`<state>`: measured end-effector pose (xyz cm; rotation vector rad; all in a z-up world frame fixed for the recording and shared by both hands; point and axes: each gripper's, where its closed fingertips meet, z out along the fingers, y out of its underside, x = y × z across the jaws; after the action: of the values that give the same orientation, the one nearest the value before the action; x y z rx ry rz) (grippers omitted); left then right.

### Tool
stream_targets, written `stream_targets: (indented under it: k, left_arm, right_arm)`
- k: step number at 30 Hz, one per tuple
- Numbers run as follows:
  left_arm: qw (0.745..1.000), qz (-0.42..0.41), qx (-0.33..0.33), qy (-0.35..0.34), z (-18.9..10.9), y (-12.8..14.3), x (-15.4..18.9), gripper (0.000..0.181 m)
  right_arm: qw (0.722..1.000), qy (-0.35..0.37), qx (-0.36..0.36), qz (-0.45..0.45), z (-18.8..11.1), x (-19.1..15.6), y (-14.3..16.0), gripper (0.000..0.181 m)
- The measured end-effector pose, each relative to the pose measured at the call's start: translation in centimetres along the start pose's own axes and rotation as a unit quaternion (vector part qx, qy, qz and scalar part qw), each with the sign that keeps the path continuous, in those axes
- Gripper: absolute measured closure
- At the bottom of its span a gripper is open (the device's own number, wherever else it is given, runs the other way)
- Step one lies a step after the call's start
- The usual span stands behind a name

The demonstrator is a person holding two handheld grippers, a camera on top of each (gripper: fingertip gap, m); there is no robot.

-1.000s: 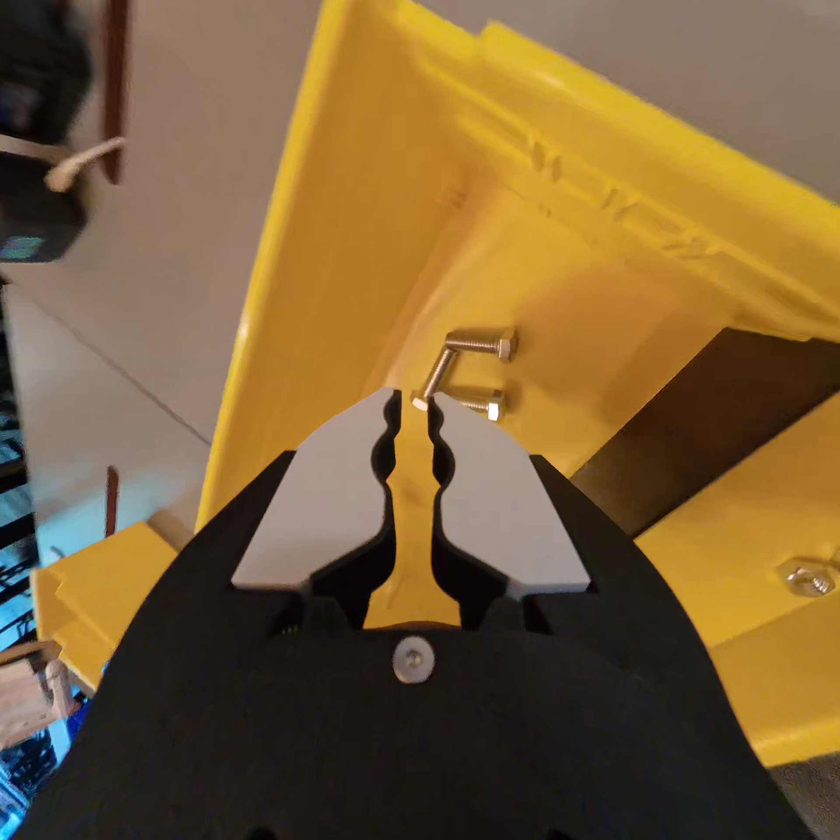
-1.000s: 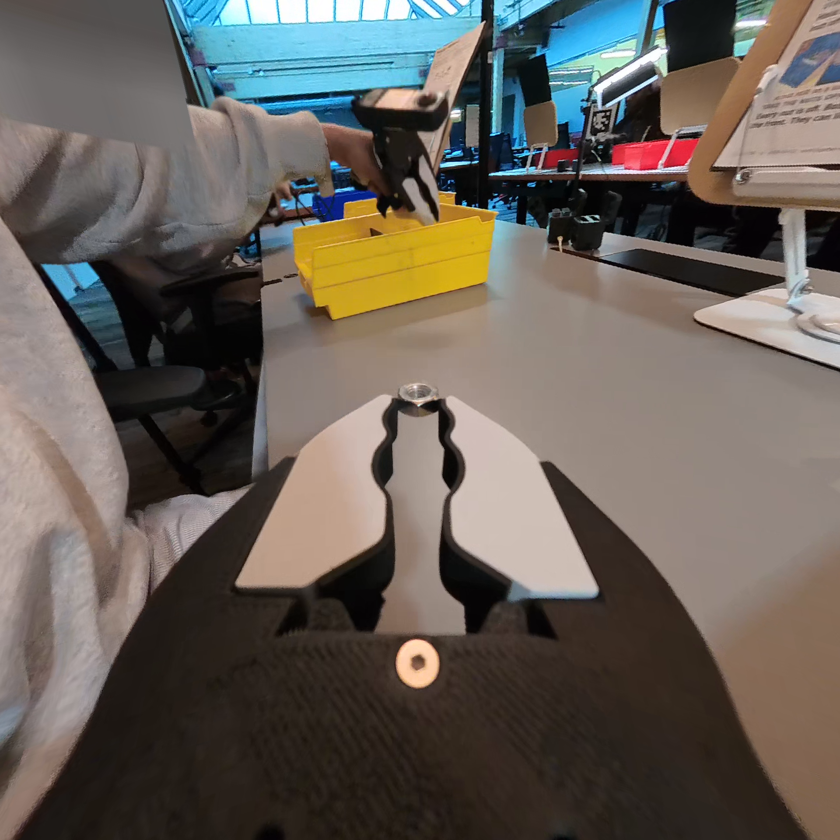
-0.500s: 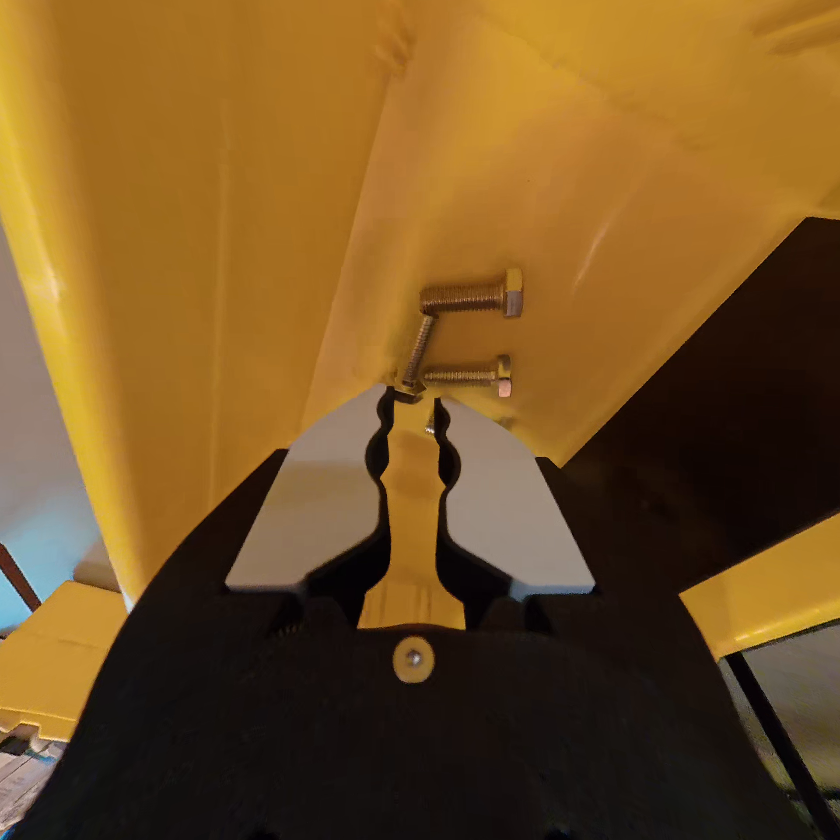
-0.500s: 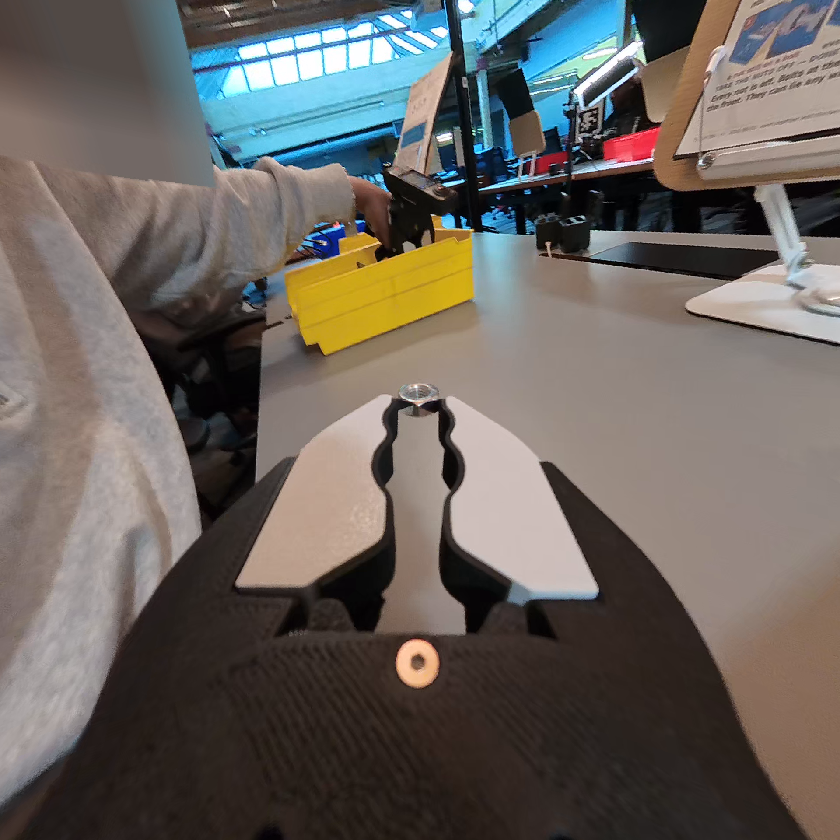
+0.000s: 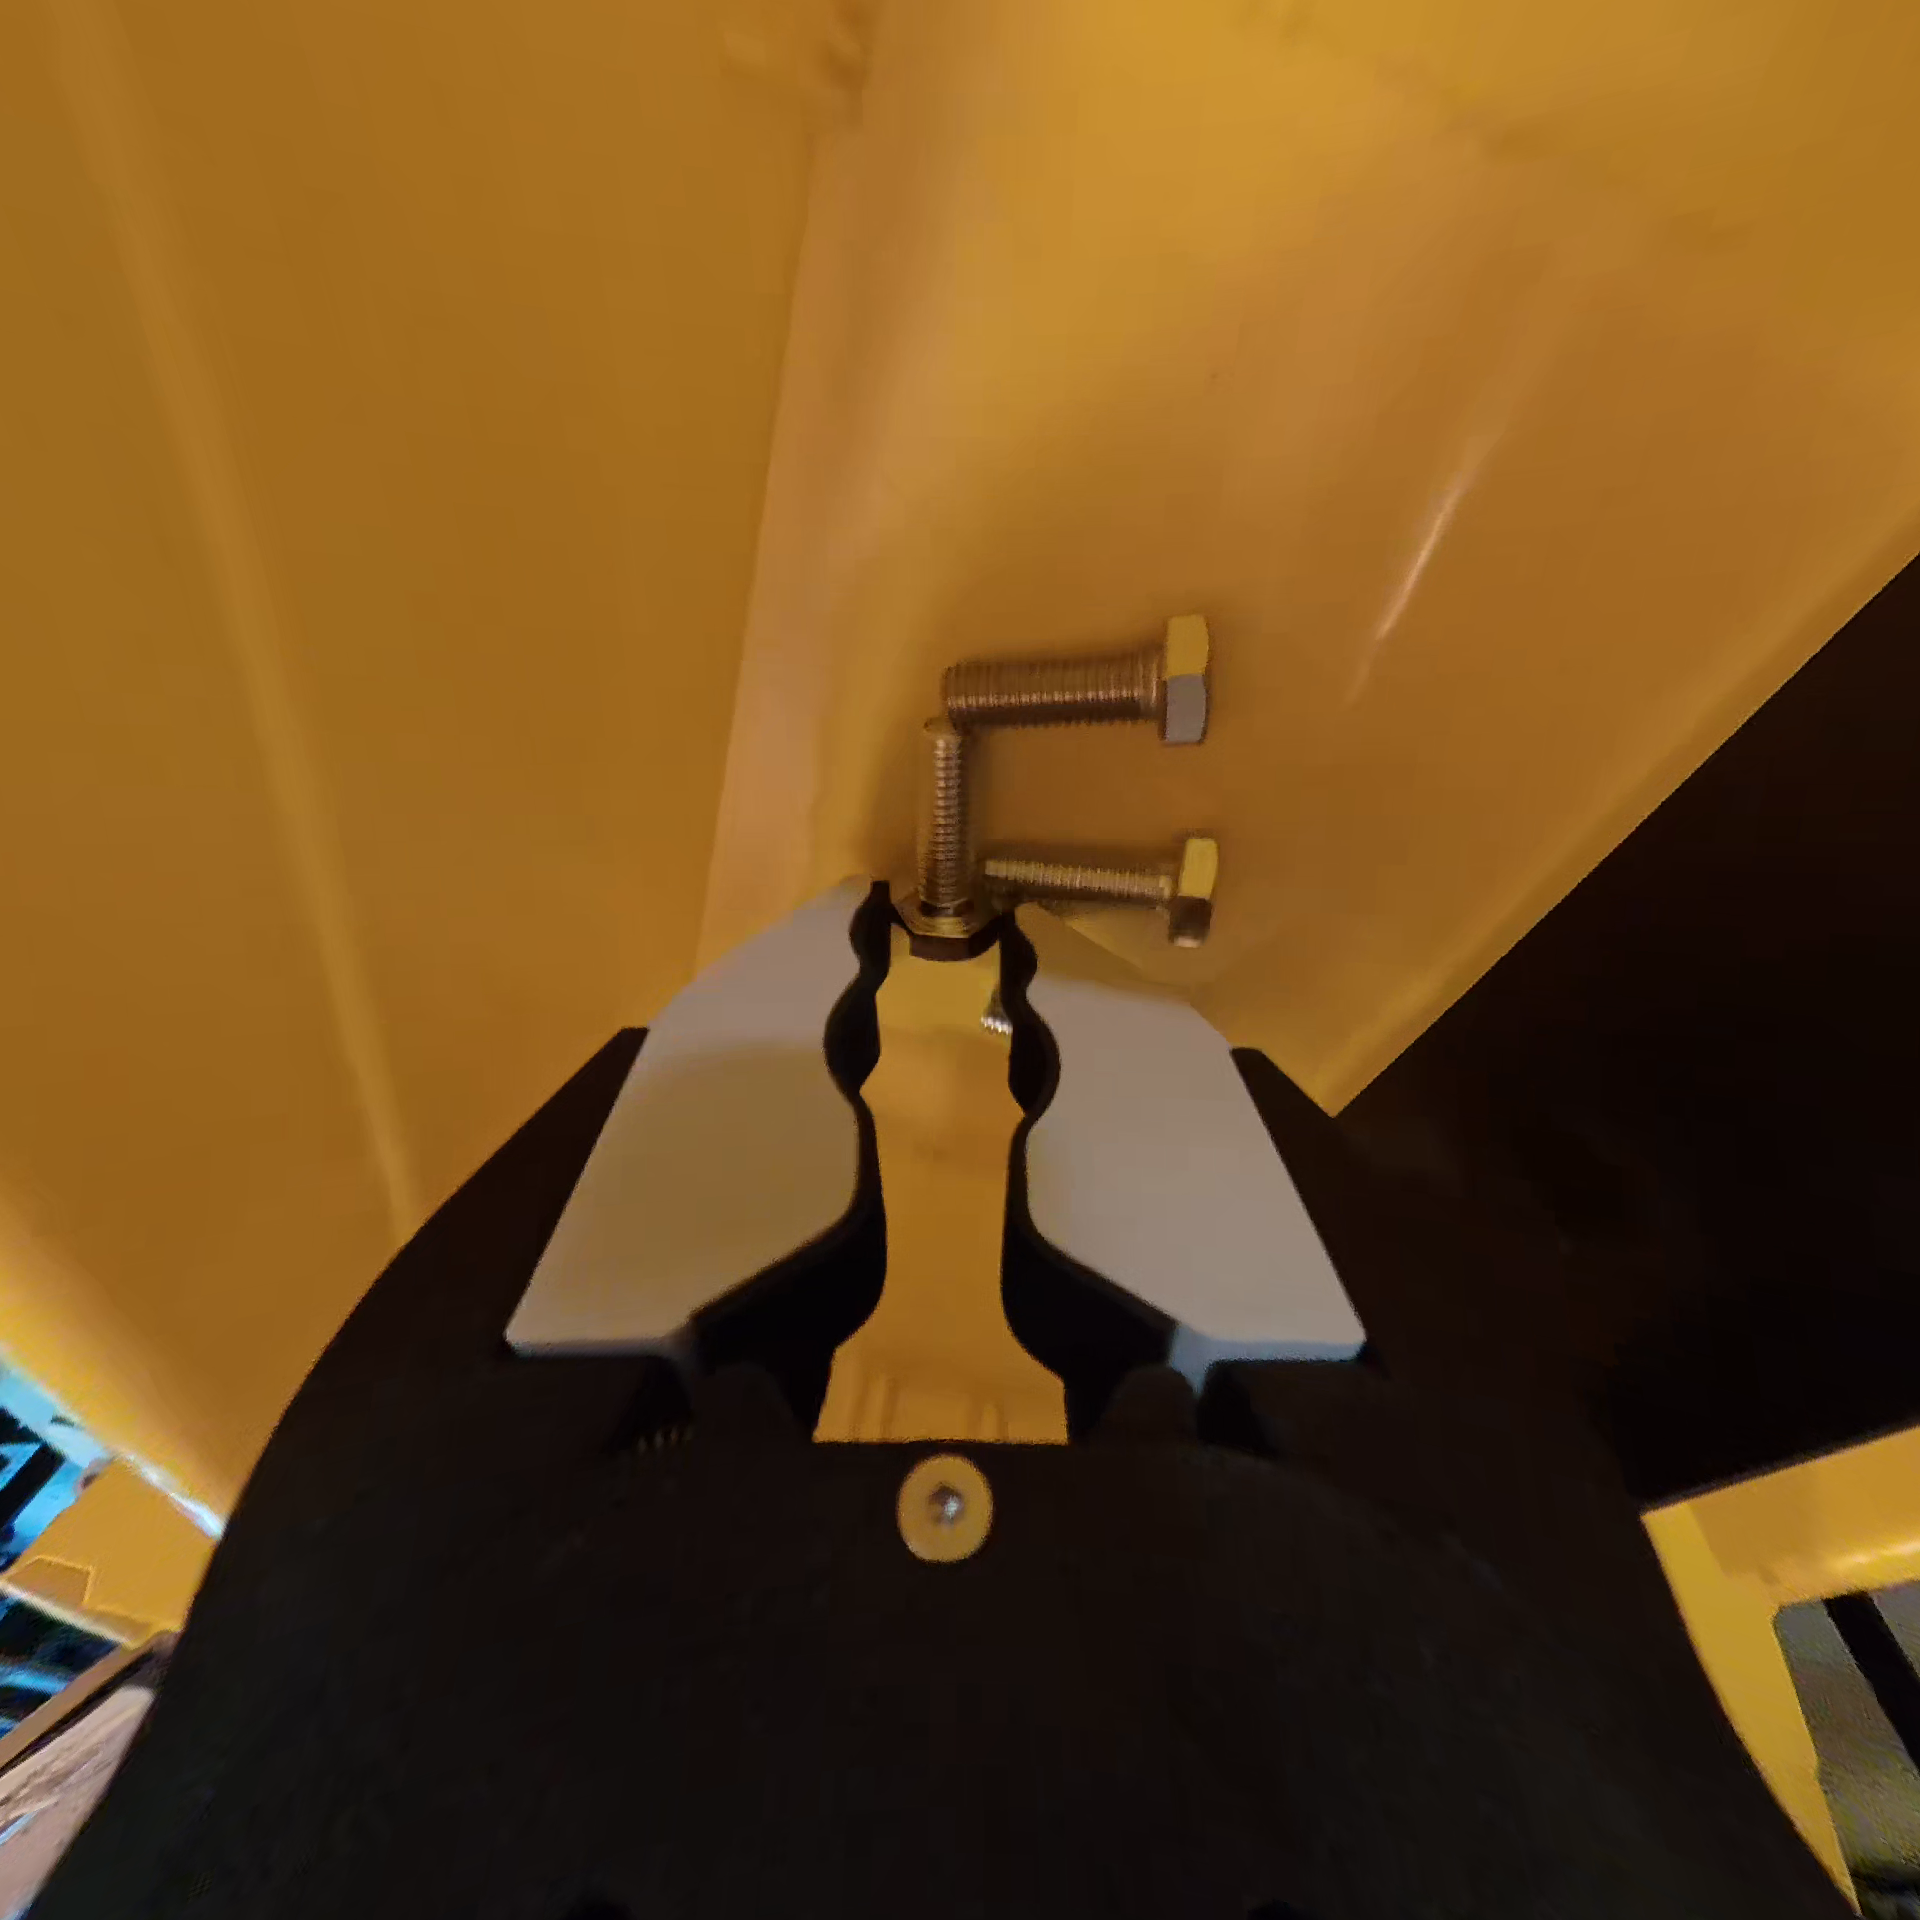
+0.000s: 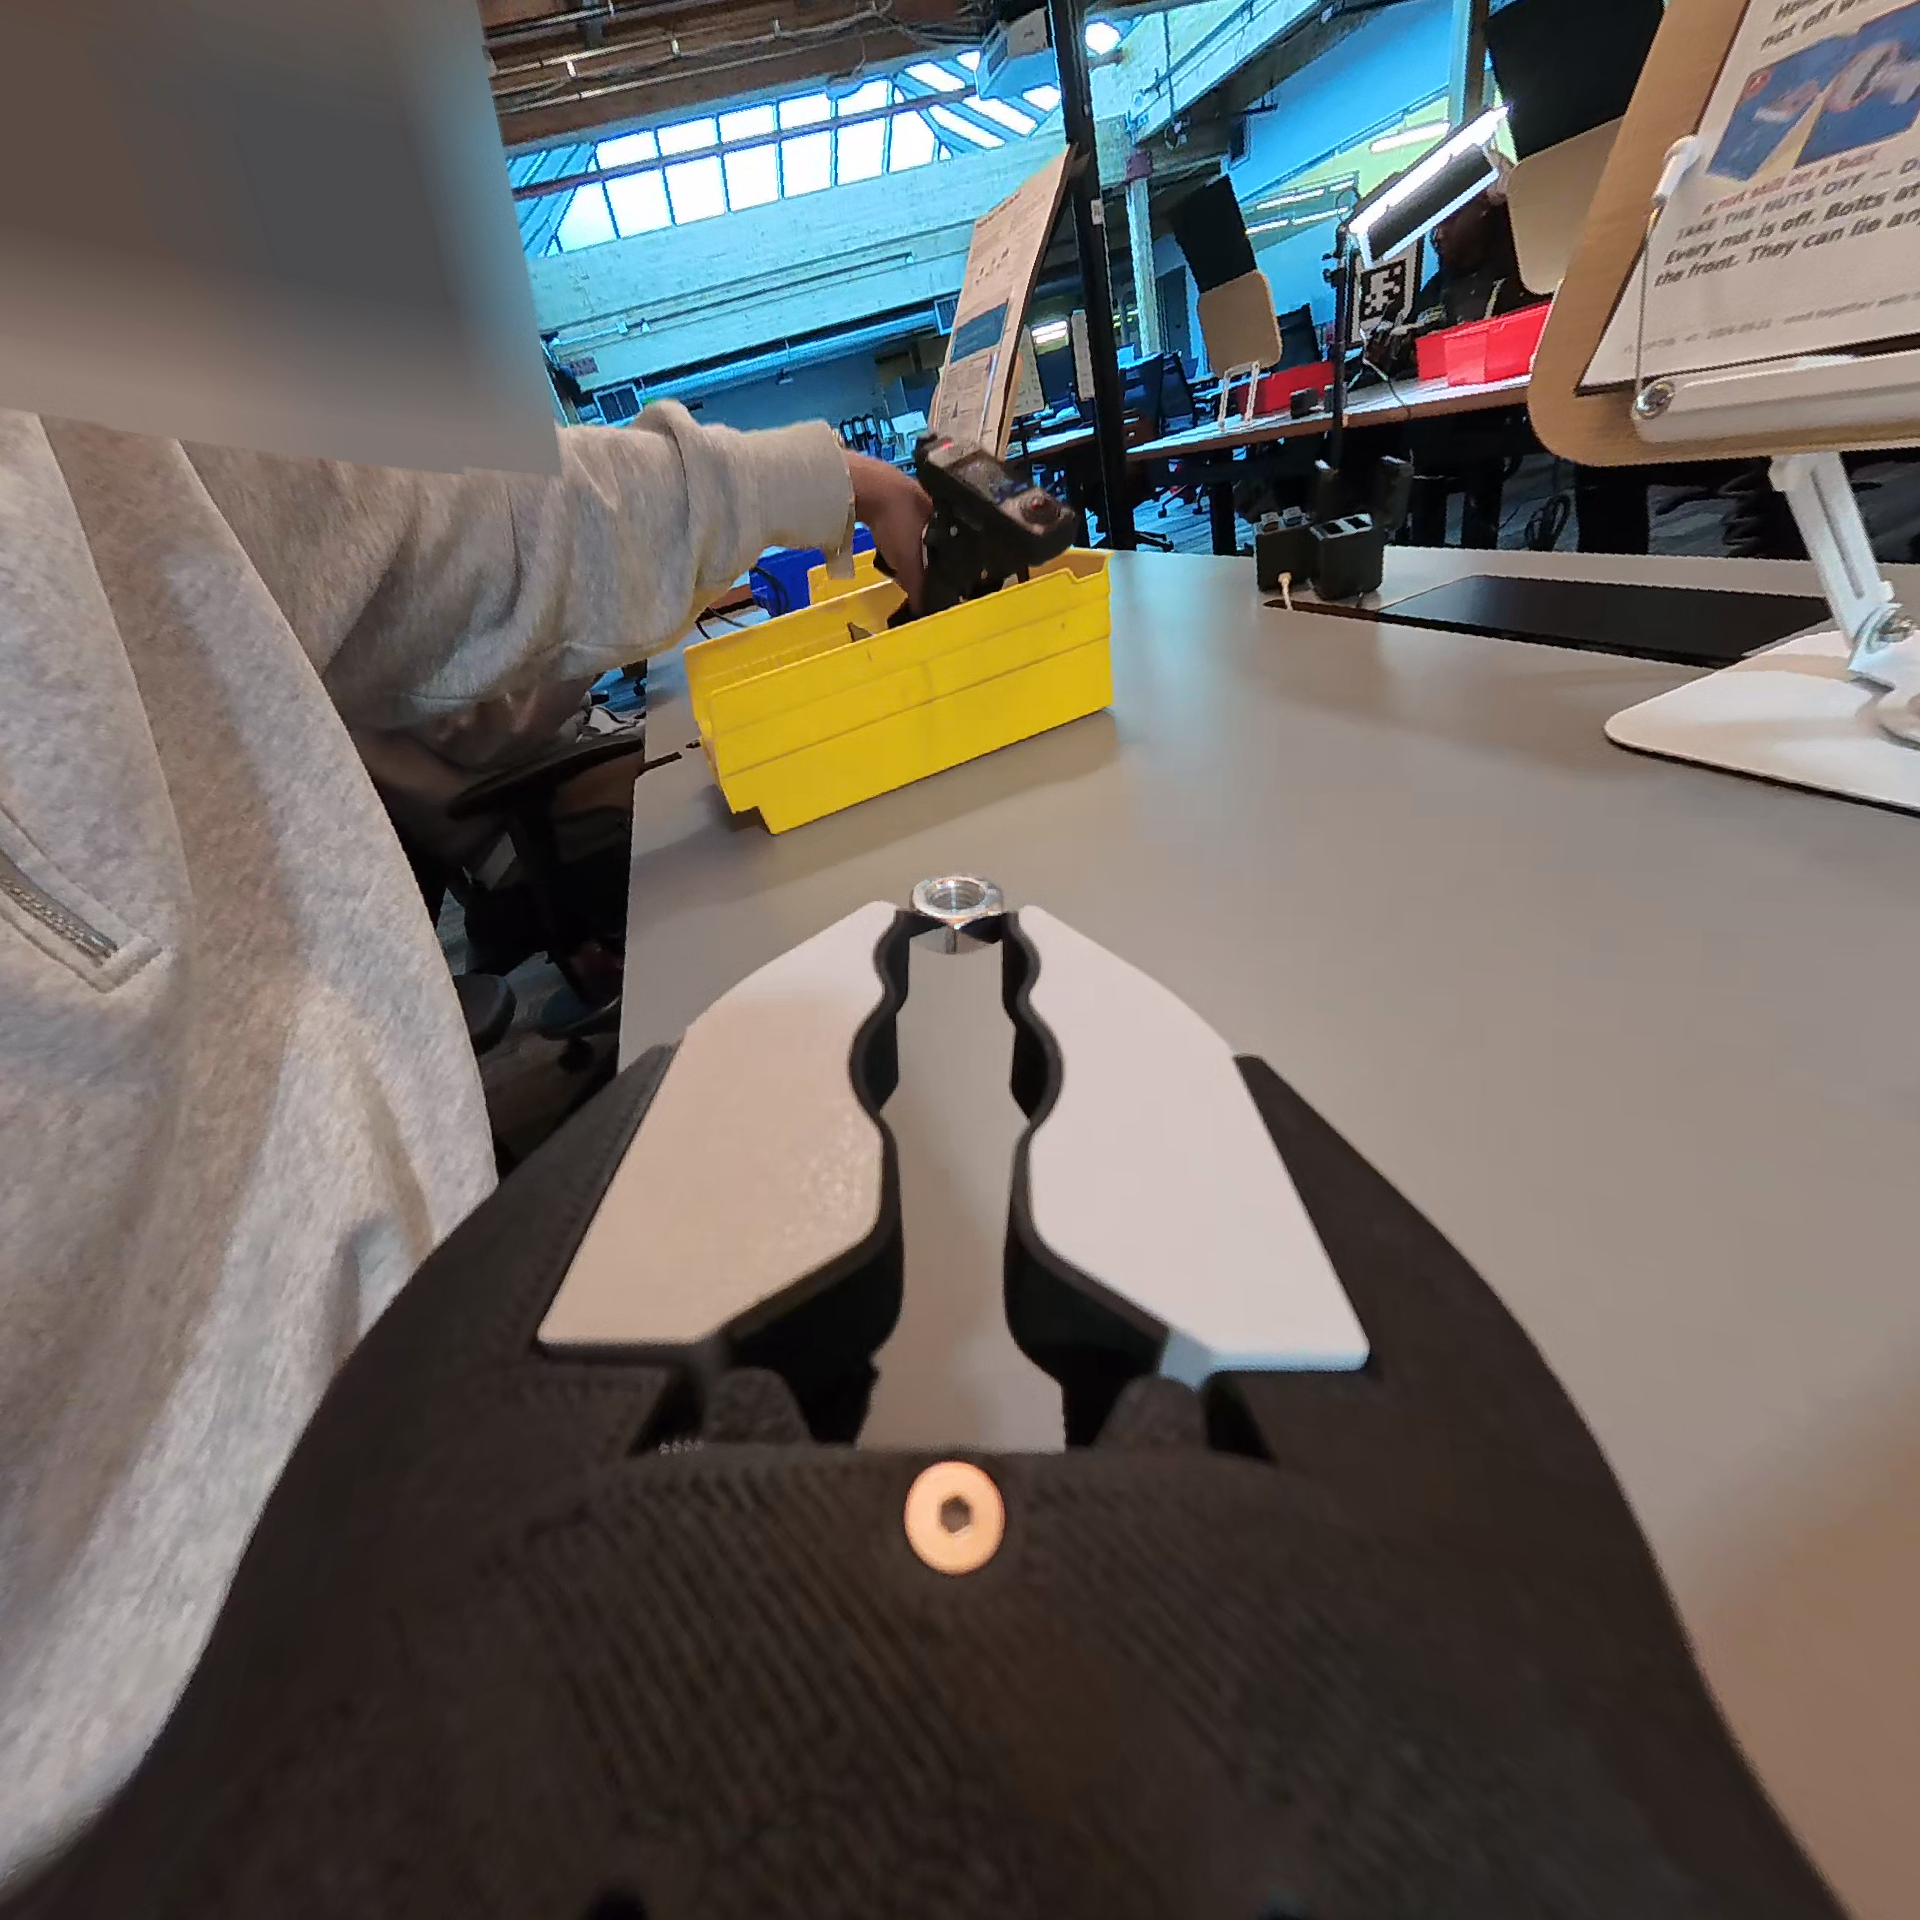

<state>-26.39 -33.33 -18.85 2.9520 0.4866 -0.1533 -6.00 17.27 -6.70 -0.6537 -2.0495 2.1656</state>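
Observation:
My left gripper (image 5: pixel 942 920) is deep inside a yellow bin (image 5: pixel 416 520), tips at the bin floor. The hex head of a steel bolt (image 5: pixel 940 810) sits clamped between the tips, its shaft pointing away from me. Two more bolts lie just beyond: a thick one (image 5: pixel 1081 686) and a thinner one (image 5: pixel 1101 883). My right gripper (image 6: pixel 956 925) is shut on a silver hex nut (image 6: pixel 954 914) and holds it low over the grey table (image 6: pixel 1403 987). In the right wrist view the same yellow bin (image 6: pixel 904 707) stands far left, with the left gripper's black body (image 6: pixel 977 520) dipped into it.
A black divider (image 5: pixel 1610 1039) closes the bin compartment on the right. A person's grey sleeve (image 6: pixel 623 551) reaches to the bin. A clipboard stand on a white base (image 6: pixel 1766 738) and a black mat (image 6: pixel 1610 613) sit at the right of the table. One gripper's finger ends stand about 55 centimetres off the other's.
My left gripper went down into the bin, its jaws widened, and the bolt head now sits between the tips; that bolt swung from tilted to straight. The right gripper kept hold of the nut.

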Motion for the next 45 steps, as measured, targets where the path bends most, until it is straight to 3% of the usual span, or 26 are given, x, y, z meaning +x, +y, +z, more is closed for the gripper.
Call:
stream_targets:
  k: [1,4,8,13,16,20,23,26,31,33,36,45]
  left_arm:
    - [1.000,-0.005,0.011,-0.001,-0.1,-0.2,0.0,0.159]
    - [1.000,-0.012,0.022,-0.005,-0.3,-0.3,0.0,0.159]
    - [0.998,-0.004,0.037,-0.059,-1.9,-0.1,-1.0,0.159]
    - [0.971,-0.038,0.196,-0.135,-9.2,-3.0,-1.1,0.159]
    - [0.912,-0.056,0.371,-0.164,-16.2,-7.7,1.5,0.160]
    - [0.792,-0.066,0.584,-0.166,-25.2,-15.2,8.7,0.160]
    - [0.696,-0.069,0.705,-0.117,-29.6,-21.1,16.2,0.160]
    - [0.617,-0.076,0.780,-0.069,-30.8,-26.5,22.8,0.160]
    - [0.544,-0.151,0.823,0.059,-26.9,-34.0,29.4,0.160]
    - [0.550,-0.159,0.815,0.090,-25.1,-36.0,31.3,0.160]
    - [0.590,-0.119,0.793,0.093,-23.5,-37.7,33.5,0.160]
    - [0.586,-0.085,0.793,0.144,-22.6,-37.8,35.1,0.161]
  right_arm:
    - [1.000,0.000,0.002,0.001,0.0,0.0,-0.1,0.164]
    - [1.000,-0.001,0.006,0.003,-0.1,-0.2,-0.3,0.164]
    - [1.000,-0.001,0.005,0.001,-0.3,-0.5,-0.4,0.164]
    - [1.000,-0.005,0.011,-0.006,-0.5,-1.0,-1.1,0.164]
    - [1.000,-0.014,0.016,-0.016,-0.4,-1.2,-1.8,0.164]
    - [0.999,-0.036,0.028,-0.025,0.3,-1.7,-2.6,0.164]
    - [0.997,-0.057,0.038,-0.026,0.5,-2.9,-2.7,0.164]
    - [0.996,-0.066,0.050,-0.029,-0.1,-4.2,-2.8,0.165]
    - [0.995,-0.044,0.075,-0.051,-1.8,-3.9,-3.7,0.164]
    - [0.994,-0.034,0.094,-0.036,-2.8,-3.0,-4.2,0.165]
    - [0.994,-0.018,0.106,-0.018,-3.8,-1.8,-4.2,0.165]
    - [0.998,-0.036,0.050,-0.014,-1.7,-2.6,-1.8,0.165]
